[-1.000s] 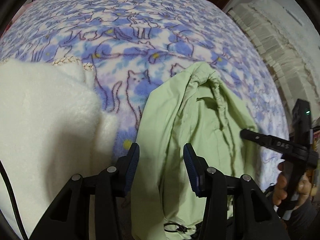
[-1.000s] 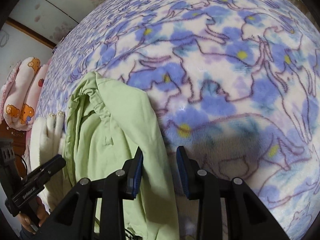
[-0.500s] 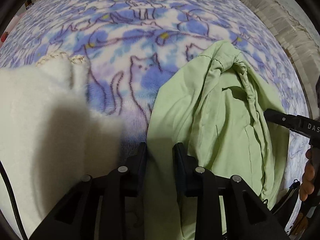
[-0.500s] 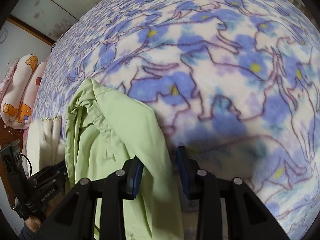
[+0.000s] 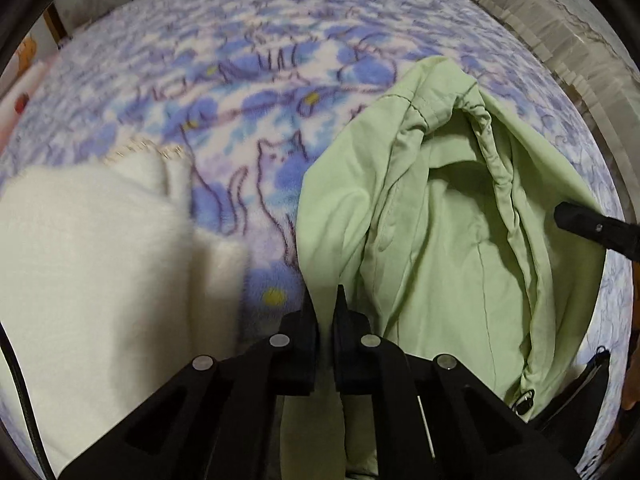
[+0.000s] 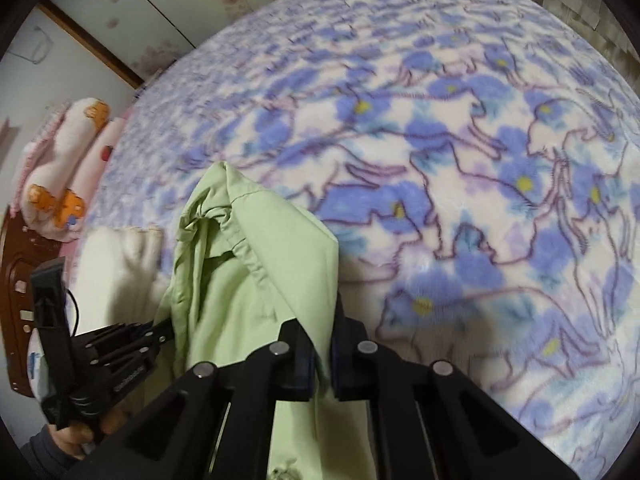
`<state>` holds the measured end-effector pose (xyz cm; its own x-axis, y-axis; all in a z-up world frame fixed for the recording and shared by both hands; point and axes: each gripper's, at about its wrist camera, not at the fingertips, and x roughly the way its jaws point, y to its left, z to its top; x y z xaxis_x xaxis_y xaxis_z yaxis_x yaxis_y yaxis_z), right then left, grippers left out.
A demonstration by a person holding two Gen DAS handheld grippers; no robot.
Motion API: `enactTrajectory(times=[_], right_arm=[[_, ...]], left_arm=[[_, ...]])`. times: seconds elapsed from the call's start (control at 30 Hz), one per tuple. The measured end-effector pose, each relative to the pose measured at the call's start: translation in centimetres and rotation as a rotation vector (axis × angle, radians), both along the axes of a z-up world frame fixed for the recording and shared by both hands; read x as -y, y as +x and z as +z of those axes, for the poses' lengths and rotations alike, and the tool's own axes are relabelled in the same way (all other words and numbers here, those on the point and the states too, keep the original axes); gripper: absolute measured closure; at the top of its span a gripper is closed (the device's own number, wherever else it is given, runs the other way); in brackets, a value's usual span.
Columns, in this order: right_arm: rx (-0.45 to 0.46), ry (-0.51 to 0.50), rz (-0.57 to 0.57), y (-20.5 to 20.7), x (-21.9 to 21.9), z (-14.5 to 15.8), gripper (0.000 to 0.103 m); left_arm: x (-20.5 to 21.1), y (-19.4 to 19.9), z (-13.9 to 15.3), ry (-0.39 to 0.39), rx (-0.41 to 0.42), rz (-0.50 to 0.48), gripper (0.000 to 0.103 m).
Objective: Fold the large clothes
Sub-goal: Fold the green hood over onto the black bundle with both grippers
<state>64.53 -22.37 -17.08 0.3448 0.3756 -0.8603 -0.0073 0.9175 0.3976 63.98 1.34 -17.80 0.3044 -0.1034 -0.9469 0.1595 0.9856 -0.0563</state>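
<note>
A light green hooded jacket (image 5: 440, 220) lies on the bed, hood end away from me. My left gripper (image 5: 323, 294) is closing tight on the jacket's left edge, with fabric pinched between its pads. In the right wrist view the same jacket (image 6: 248, 280) drapes over my right gripper (image 6: 327, 320), whose jaws are closing on its right edge with cloth between them. The left gripper (image 6: 120, 344), held by a hand (image 6: 76, 436), shows at the lower left. One finger of the right gripper (image 5: 592, 228) pokes in at the right edge.
A blue and white cat-print fleece blanket (image 5: 240, 80) covers the bed. A white fluffy garment (image 5: 88, 260) lies left of the jacket. A pink bear-print pillow (image 6: 60, 184) sits at the far left by dark wooden furniture (image 6: 16, 280). A cream quilted wall (image 5: 560, 32) borders the right.
Both grippers went from open around the jacket's edges to shut on the fabric. The left one slid along the left edge; the right one lifted, drawing its edge up.
</note>
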Motion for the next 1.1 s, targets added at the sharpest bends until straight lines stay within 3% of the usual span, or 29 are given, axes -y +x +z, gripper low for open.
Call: enactTrajectory(times=[0.27,0.47,0.6,0.73,0.83,0.9,1.03,1.07,1.1], right_arm=[[0.073,0.131,-0.018,-7.6,2.7,6.3,0.098],[0.093,0.203,-0.041,-14.8,4.0,8.5,0.098],[0.087,0.193,-0.041,-20.7,4.6,7.9,0.098],[0.071,0.119,-0.02,-25.4,4.5,5.3,0.098],[0.019,0.029,-0.013,-27.8,3.9,2.5,0.096],[-0.027,-0.031,-0.011,-28.8,3.5,0.8,0.096],[-0.126,-0.06,-0.044,-30.4,3.9,-0.9,0.089],[-0.147,-0.066,-0.048,-30.9,4.2,-1.0,0.089],[-0.155,-0.071,-0.049,-31.4,4.4,-1.0,0.088]], left_arm=[[-1.4,-6.5,8.0,-0.067,0.069,-0.001,0.1],[-3.5,-13.6,10.6,-0.148,0.019,0.016,0.1],[-4.4,-19.5,9.7,-0.19,-0.037,0.021,0.1],[-5.2,-24.6,5.9,-0.21,-0.098,0.044,0.098],[-5.4,-27.4,2.1,-0.162,-0.143,0.056,0.097],[-5.2,-29.1,0.7,-0.187,-0.173,0.077,0.097],[-5.5,-30.8,0.5,-0.209,-0.156,0.088,0.096],[-5.6,-31.1,0.7,-0.214,-0.154,0.087,0.095],[-5.8,-31.4,0.8,-0.213,-0.164,0.09,0.081]])
